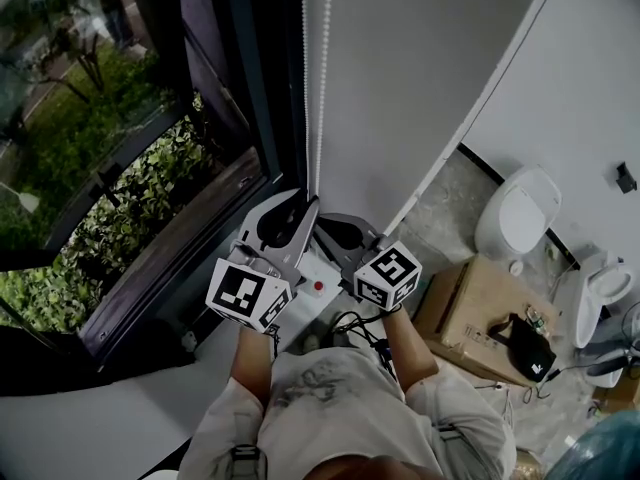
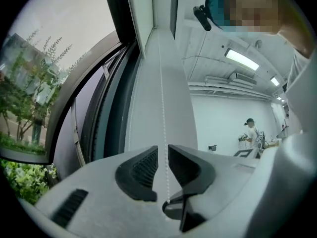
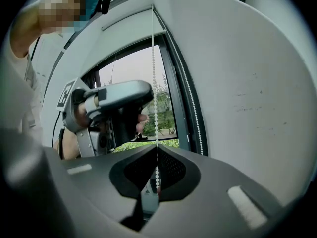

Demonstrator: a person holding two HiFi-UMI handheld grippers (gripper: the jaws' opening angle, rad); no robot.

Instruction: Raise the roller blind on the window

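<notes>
Currently my right gripper (image 3: 157,145) pinches the bead chain (image 3: 154,83) beside the window frame (image 3: 174,83). My left gripper (image 2: 163,155) is open, chain between its jaws. Pull straight down and close the left before releasing the right.

The floor (image 1: 440,218) is speckled grey and fills the right side of the frame, below the white wall. A white toilet (image 1: 515,213) stands on it at the right, close against the wall. A second white fixture (image 1: 605,288) sits at the right edge. Toward the lower right a cardboard box (image 1: 465,313) lies flat on the floor, with a black object (image 1: 530,348) resting on top of it. At the lower left a bare white ledge (image 1: 90,423) runs beneath the window (image 1: 110,158).
</notes>
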